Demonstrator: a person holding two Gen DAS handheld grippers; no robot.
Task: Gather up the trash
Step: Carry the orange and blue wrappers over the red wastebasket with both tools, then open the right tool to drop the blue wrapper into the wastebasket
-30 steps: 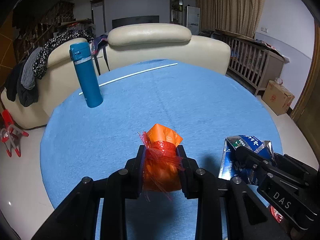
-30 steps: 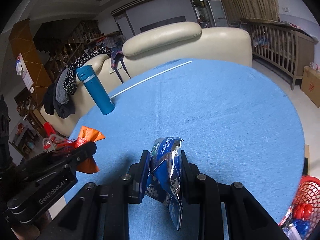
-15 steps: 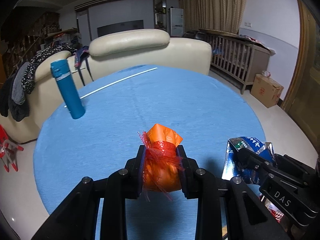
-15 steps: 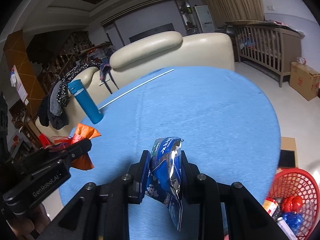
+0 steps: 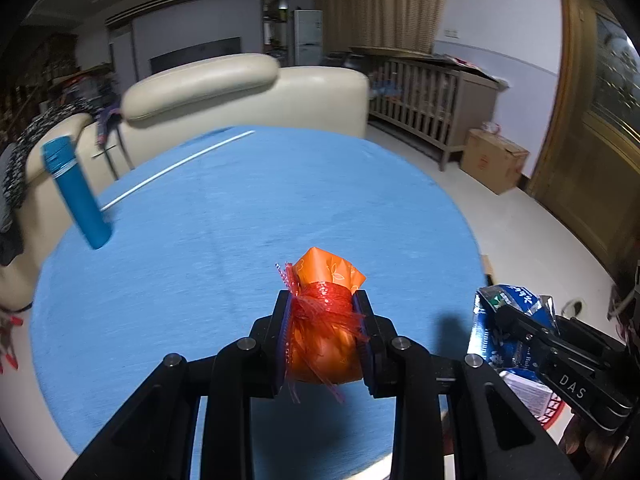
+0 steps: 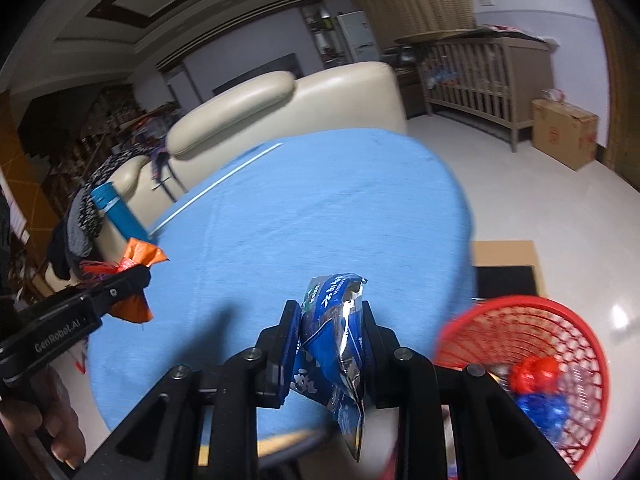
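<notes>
My left gripper (image 5: 323, 322) is shut on a crumpled orange wrapper with red mesh (image 5: 326, 312) and holds it above the near part of the blue round table (image 5: 240, 220). My right gripper (image 6: 331, 334) is shut on a blue and silver snack bag (image 6: 334, 336) at the table's near right edge; that bag also shows in the left wrist view (image 5: 508, 320). The orange wrapper shows in the right wrist view (image 6: 134, 276) at the left. A red mesh basket (image 6: 532, 364) holding trash stands on the floor at the lower right, beside the right gripper.
A blue bottle (image 5: 76, 196) stands at the table's far left, with a thin white stick (image 5: 176, 168) behind it. A cream sofa (image 5: 224, 88) draped with clothes stands beyond. A wooden crib (image 5: 428, 92) and a cardboard box (image 5: 492, 160) are on the right.
Both grippers have pulled back and swung right with their trash still held. The red basket has come further into the right wrist view.
</notes>
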